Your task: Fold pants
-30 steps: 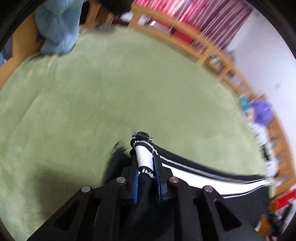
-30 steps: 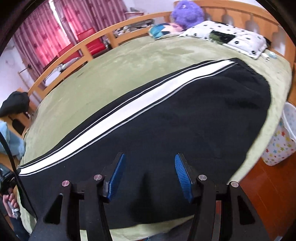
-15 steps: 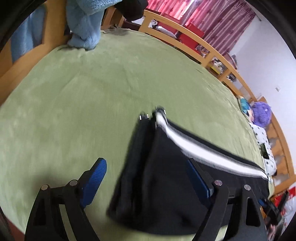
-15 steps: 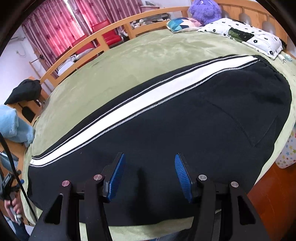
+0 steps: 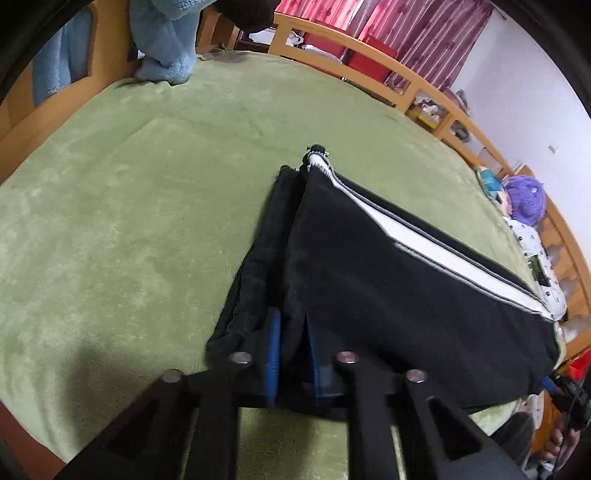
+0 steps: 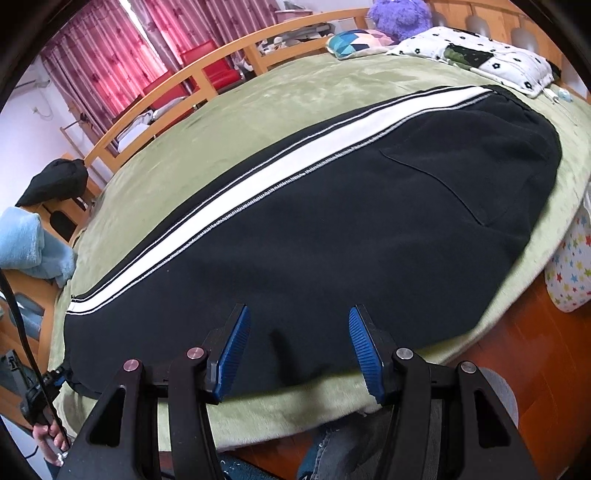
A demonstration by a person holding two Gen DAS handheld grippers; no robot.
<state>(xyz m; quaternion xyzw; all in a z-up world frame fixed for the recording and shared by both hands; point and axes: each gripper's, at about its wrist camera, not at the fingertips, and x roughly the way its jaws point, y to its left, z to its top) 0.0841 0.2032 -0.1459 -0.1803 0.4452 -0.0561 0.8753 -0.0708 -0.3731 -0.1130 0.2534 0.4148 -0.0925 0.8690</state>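
Pants (image 6: 332, 229) lying flat along the near edge of the bed (image 6: 258, 110), white side stripe up. Left gripper (image 5: 291, 354), fingers having just been closing, now pinching the near hem corner. Right gripper (image 6: 299, 350) hovering over the near edge, fingers spread, holding nothing. Fleece looking soft, thick, limp; likely sagging unless gripped at hem and waistband corners.

The pants (image 6: 332, 229) lie lengthwise on the bed (image 6: 258, 110), along its near edge, waist toward the head end. A pillow (image 6: 480, 59) and a plush toy (image 6: 400, 16) sit at the head end. At the foot end a towel (image 5: 166, 40) hangs over the corner rail. A bin (image 6: 569, 273) stands on the floor beside the near edge.
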